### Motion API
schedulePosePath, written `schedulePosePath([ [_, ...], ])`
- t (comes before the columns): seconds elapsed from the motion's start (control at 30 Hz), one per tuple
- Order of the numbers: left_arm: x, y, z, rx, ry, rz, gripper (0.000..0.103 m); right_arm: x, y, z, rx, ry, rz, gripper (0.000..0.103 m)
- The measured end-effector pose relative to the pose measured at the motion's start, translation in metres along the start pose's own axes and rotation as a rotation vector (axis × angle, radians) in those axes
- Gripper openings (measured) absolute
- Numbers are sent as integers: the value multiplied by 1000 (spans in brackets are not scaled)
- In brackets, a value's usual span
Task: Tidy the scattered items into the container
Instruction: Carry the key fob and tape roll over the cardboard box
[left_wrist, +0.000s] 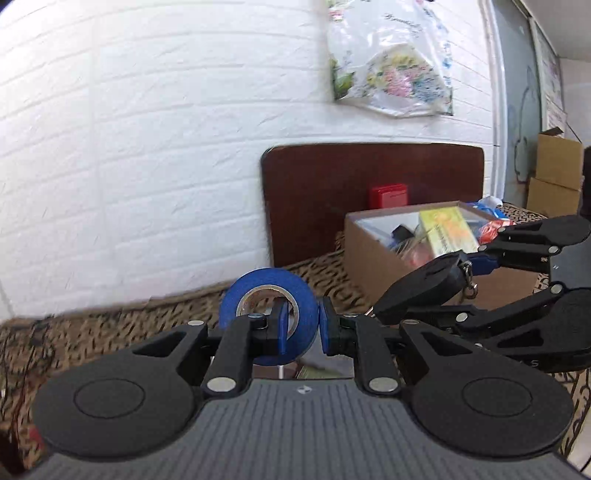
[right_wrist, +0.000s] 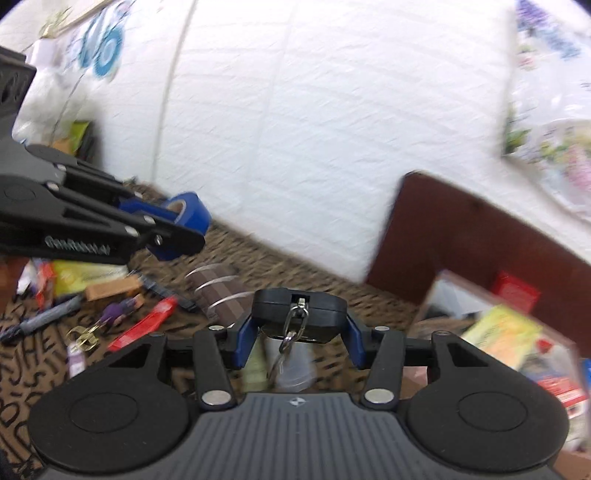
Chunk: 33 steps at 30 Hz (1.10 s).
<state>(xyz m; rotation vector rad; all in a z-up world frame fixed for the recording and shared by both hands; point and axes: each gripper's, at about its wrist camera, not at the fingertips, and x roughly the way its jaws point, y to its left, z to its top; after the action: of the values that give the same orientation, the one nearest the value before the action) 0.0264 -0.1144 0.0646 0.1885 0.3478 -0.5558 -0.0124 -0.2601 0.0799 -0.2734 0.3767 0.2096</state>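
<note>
"GenRobot.ai" (right_wrist: 77, 246) on left gripper (right_wrist: 162, 229) — tape (left_wrist: 271, 315) gripped

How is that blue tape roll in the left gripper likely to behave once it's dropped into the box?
The blue tape roll is a rigid ring, so it probably won't deform in the left gripper, which pinches one wall. Being round, it may roll if it lands on edge. The cardboard box already looks crowded, so it will likely settle against other items.

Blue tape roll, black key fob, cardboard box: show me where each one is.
blue tape roll (left_wrist: 271, 284): left wrist view, top of its outer band.
black key fob (right_wrist: 299, 312): right wrist view, its front face.
cardboard box (left_wrist: 373, 251): left wrist view, near side wall.
</note>
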Motion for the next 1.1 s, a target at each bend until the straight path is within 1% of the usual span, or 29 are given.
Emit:
schedulePosePath([
  [0.2,40,-32,40,38,-31,-67,19,-20,-61,14,57,-56,-123,48],
  [0.37,78,-64,66,99,-43,-120,19,-19,-124,18,101,-67,-232,48],
  [0.5,115,-86,82,132,-33,-154,19,-8,-175,8,171,-48,-303,48],
  [0.63,155,-101,83,158,19,-155,19,10,-213,-13,246,5,-344,48],
  [0.77,184,-105,66,172,96,-137,19,30,-226,-35,279,63,-353,48],
  [0.9,198,-98,49,139,166,-139,20,45,-228,-48,305,96,-349,48],
  [0.93,199,-96,45,132,176,-140,21,47,-228,-50,310,102,-348,48],
  [1.0,197,-94,43,141,173,-115,23,51,-227,-51,316,118,-346,48],
  [1.03,196,-93,43,135,175,-109,26,53,-228,-51,319,127,-346,48],
  [1.07,195,-92,43,127,176,-105,38,53,-227,-50,321,129,-347,48],
  [1.1,192,-90,42,120,172,-92,45,51,-226,-49,321,123,-355,50],
])
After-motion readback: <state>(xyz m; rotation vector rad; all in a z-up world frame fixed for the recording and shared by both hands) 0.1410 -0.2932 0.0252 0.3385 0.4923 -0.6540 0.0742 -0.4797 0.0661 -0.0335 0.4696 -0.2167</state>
